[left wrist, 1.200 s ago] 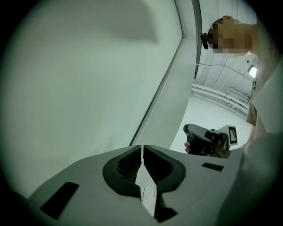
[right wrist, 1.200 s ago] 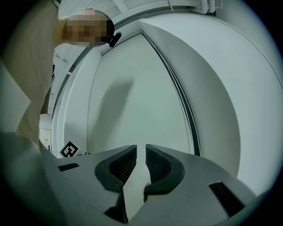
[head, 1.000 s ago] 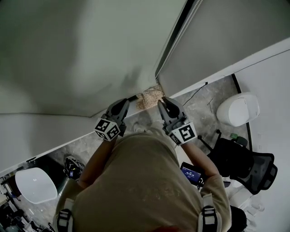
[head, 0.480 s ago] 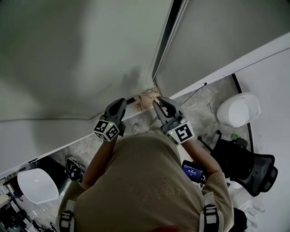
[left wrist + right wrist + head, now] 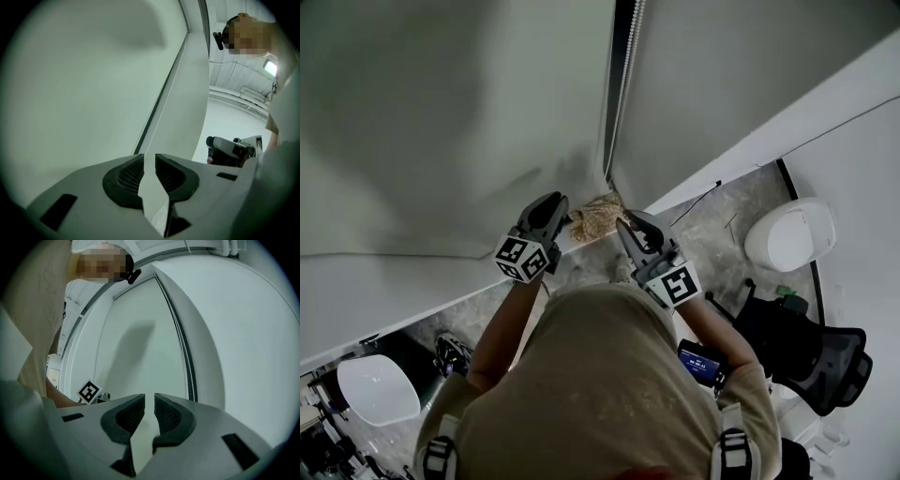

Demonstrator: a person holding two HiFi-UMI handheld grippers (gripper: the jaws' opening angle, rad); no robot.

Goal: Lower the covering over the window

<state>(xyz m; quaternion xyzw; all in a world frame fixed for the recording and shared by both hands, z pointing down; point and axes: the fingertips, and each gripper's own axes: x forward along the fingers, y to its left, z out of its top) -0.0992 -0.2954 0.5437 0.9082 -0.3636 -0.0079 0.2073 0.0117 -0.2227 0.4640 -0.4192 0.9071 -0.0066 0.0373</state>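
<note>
A: You are holding both grippers up to the window, side by side. The left gripper [image 5: 551, 208] is sitting below the left blind [image 5: 441, 112]. The dark gap between that panel and the right blind [image 5: 741, 66] is coming down between it and the right gripper [image 5: 628, 230].

B: The chain [image 5: 185, 357] is hanging in that gap. In the right gripper view it is lying just right of your jaws (its lower end is slipping out of sight behind the right jaw). In the left gripper view a faint beaded line is running down toward the slit between the pads, and I cannot tell whether it is touching them.

A: Your left jaws have just been opening. They are standing a narrow slit apart, pressing on nothing. Your right jaws are standing a similar slit apart, with only pale blind showing through.

B: Both blinds are hanging flat over the window, straight ahead of your grippers. The chain's long axis is running up and down, toward the top edge in the head view.

A: Counting up: two grippers, two blinds, one chain.
</note>
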